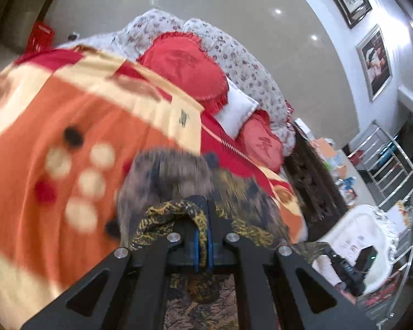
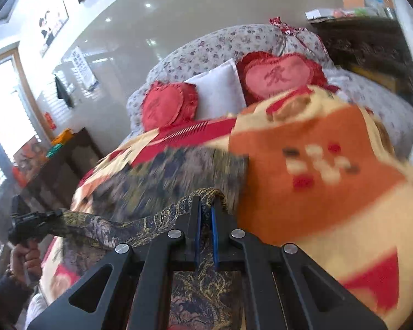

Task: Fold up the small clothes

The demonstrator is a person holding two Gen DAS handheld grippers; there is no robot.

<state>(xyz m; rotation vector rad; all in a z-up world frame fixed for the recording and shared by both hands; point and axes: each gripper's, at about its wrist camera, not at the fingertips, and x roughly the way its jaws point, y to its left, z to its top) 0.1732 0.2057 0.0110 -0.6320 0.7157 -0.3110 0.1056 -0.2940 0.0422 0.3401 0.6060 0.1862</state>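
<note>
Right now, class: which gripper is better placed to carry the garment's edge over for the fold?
Probably neither. The left gripper and the right gripper are each shut on a corner of the garment, stretched between them above the blanket; likely both move together.

Big bed blanket (image 1: 77,126) in orange, cream and red with pale dots covers most of the mattress. At the head end there are 2 red heart-shaped cushions (image 1: 187,66) with a plain white pillow (image 1: 238,110) wedged between them – all leaning on a rolled floral quilt (image 1: 242,63). 2 framed pictures (image 1: 374,60) hang on the white wall, and the glossy ceiling has small spotlights (image 1: 314,37) in it. Dark carved cabinet (image 1: 314,184) beside the bed, cluttered on top. A chrome rail rack (image 1: 393,170) and a white tub (image 1: 355,239) sit near it – contents too blurry to call.
</note>
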